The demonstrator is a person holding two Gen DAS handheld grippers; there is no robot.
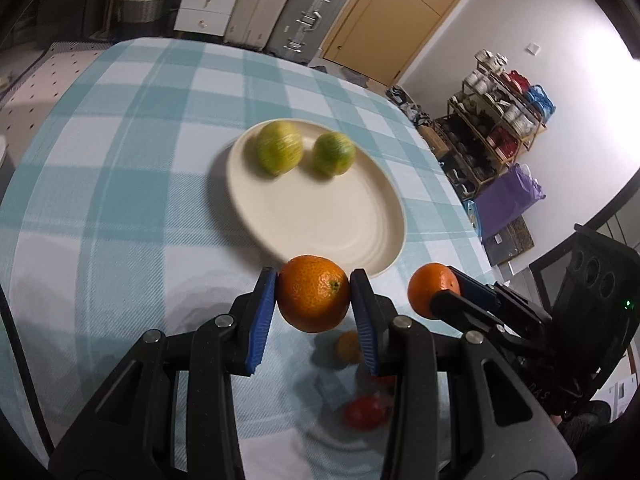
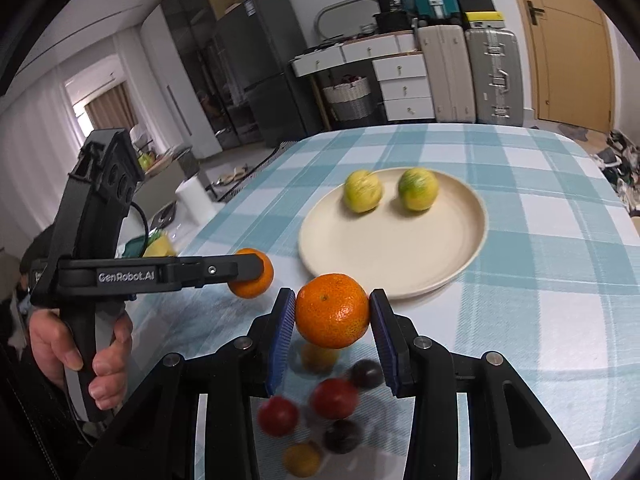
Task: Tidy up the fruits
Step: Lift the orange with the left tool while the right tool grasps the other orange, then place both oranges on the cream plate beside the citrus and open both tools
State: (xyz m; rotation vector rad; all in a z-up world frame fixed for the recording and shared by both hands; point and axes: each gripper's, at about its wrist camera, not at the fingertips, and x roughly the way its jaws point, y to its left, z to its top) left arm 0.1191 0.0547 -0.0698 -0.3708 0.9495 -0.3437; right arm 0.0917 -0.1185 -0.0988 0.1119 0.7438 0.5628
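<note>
Each gripper — left (image 1: 313, 298), right (image 2: 332, 310) — clamps an orange (image 1: 314, 296), apparently bound for the plate (image 1: 320, 216) at twelve o'clock, beside two limes (image 1: 279, 151).

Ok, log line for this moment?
left hand-held gripper: shut on orange | right hand-held gripper: shut on second orange | plate: two green citrus

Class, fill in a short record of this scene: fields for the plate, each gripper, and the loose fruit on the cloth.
plate: cream plate on checked tablecloth, holding two green citrus fruits
left gripper: shut on an orange, lifted
right gripper: shut on an orange, lifted
loose fruit: red, dark and orange pieces below the grippers, blurred
</note>
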